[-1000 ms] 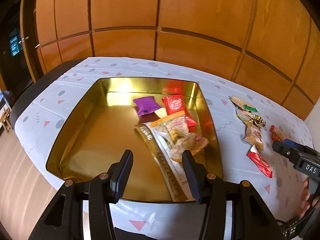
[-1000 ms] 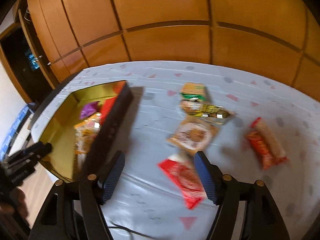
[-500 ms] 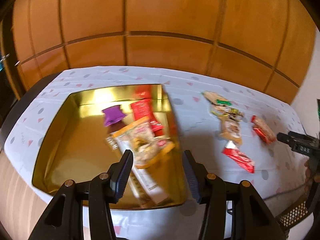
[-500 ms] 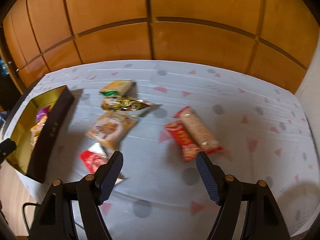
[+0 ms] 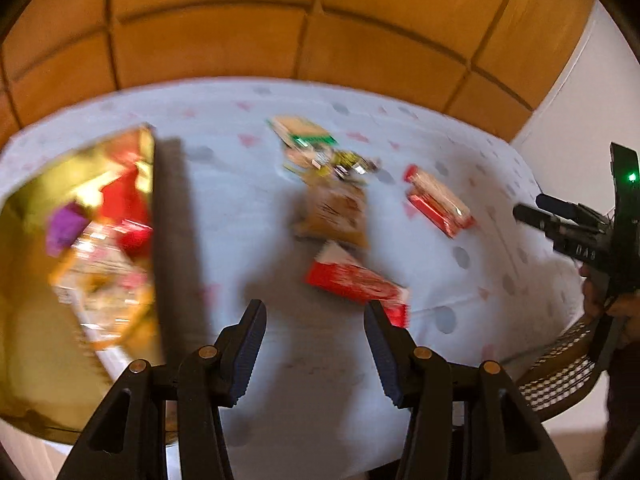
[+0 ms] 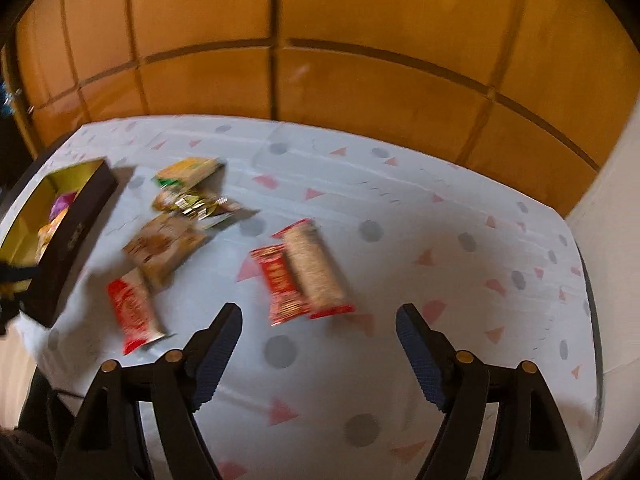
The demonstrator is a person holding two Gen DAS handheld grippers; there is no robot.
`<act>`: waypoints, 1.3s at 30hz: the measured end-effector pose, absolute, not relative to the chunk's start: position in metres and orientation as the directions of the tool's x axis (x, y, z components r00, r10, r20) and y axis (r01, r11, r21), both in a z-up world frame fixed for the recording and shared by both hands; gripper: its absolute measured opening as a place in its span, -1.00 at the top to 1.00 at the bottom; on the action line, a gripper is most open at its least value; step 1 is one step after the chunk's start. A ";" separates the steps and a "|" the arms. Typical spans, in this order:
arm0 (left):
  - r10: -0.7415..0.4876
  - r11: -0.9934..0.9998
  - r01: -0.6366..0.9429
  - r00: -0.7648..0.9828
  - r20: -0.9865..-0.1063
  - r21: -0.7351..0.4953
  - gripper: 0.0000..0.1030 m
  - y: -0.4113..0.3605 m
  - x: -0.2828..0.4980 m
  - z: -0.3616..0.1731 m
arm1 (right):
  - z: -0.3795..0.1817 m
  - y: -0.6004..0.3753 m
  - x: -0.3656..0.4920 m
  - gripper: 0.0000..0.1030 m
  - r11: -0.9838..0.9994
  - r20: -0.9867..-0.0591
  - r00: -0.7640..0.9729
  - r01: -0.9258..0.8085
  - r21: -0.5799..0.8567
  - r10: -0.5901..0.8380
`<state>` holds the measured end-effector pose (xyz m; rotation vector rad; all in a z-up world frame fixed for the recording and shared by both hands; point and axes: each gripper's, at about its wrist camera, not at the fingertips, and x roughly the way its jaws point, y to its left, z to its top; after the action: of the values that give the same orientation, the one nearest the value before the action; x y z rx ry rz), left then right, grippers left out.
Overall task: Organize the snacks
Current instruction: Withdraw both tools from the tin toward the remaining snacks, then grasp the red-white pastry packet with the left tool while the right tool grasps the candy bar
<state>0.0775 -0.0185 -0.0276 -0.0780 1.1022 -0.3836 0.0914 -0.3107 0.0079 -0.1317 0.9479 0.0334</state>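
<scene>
Five snack packets (image 6: 304, 268) on tablecloth; one gold tray (image 6: 70, 236).

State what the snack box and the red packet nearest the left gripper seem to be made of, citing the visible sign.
Box: probably metal tin; its gold interior is mirror-shiny, the outer wall dark. Red packet: likely glossy plastic film wrapper, flat and thin; blur hides detail.
</scene>
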 end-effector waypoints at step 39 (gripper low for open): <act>-0.238 0.935 0.348 0.462 -0.854 -0.072 0.11 -0.036 0.054 -0.079 | 0.000 -0.357 0.104 -0.65 0.993 -0.794 0.606 0.068 0.097 0.037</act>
<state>0.0538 -0.0362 -0.0790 0.1189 1.0292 -0.3613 0.1043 -0.3574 -0.0001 0.1219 0.9198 -0.0179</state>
